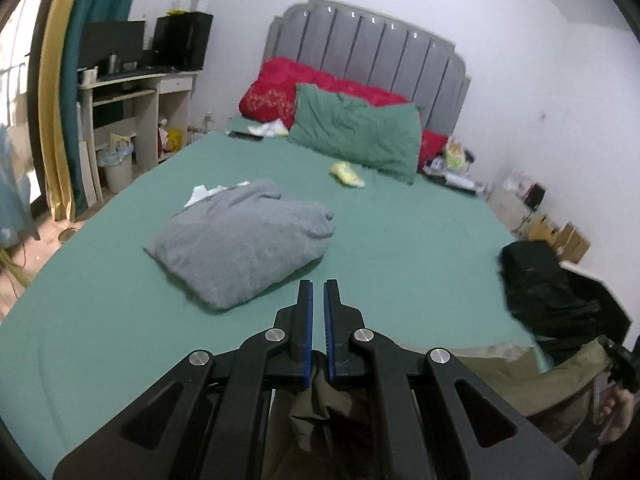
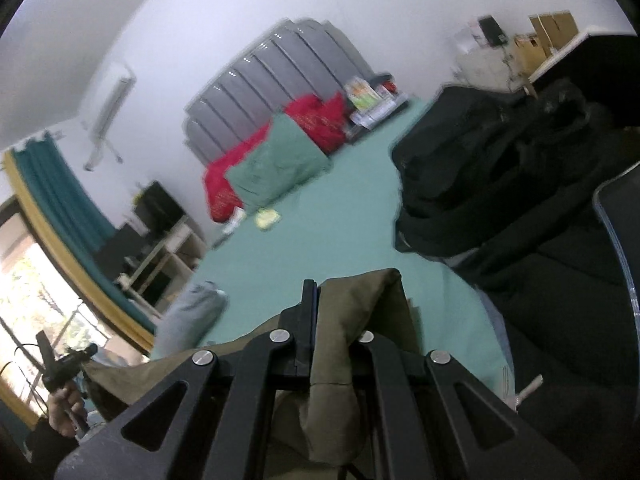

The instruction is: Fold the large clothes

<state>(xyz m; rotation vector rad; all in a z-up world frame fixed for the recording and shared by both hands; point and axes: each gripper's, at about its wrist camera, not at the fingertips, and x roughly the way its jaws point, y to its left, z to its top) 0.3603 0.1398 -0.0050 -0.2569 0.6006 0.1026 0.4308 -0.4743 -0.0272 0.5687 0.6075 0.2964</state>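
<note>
I hold the olive garment (image 2: 352, 320) up over the near edge of the bed (image 1: 400, 240). My left gripper (image 1: 319, 292) and right gripper (image 2: 320, 292) each pinch it tight. The gray sweater (image 1: 240, 244) is folded already. The black clothes (image 1: 552, 292) still wait.

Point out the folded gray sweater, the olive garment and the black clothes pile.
folded gray sweater (image 1: 244, 240), left wrist view, middle of its top face.
olive garment (image 2: 352, 304), right wrist view, bunched fold above the jaws.
black clothes pile (image 1: 556, 288), left wrist view, middle of the heap.
</note>
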